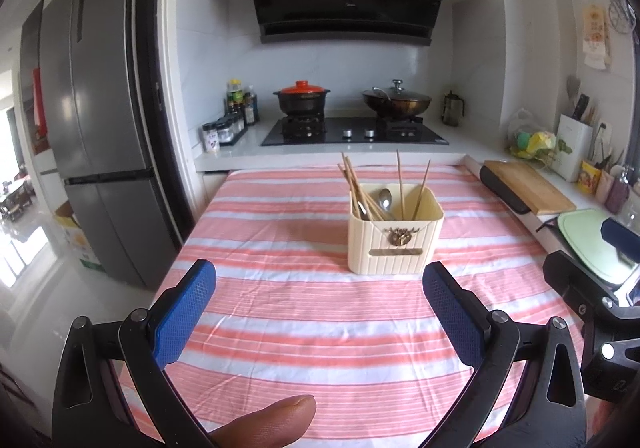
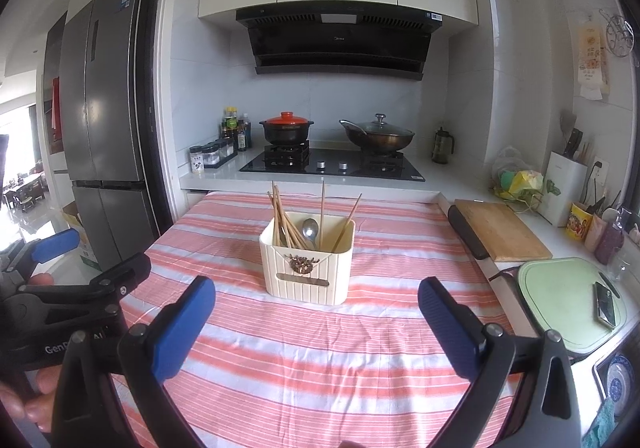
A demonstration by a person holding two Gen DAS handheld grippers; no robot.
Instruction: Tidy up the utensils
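Both grippers, left gripper (image 1: 320,308) and right gripper (image 2: 316,316), spread wide, empty. Risk: tipping the holder (image 2: 307,262) by snagging leaning chopsticks (image 2: 282,213).

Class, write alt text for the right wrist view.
A cream holder with chopsticks and a spoon stands on a striped tablecloth; the right gripper is short of it, jaws open and empty. A stove is behind.

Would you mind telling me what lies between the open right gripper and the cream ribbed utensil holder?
Only bare pink-and-white striped tablecloth lies between the right gripper and the cream ribbed utensil holder, as the right wrist view shows.
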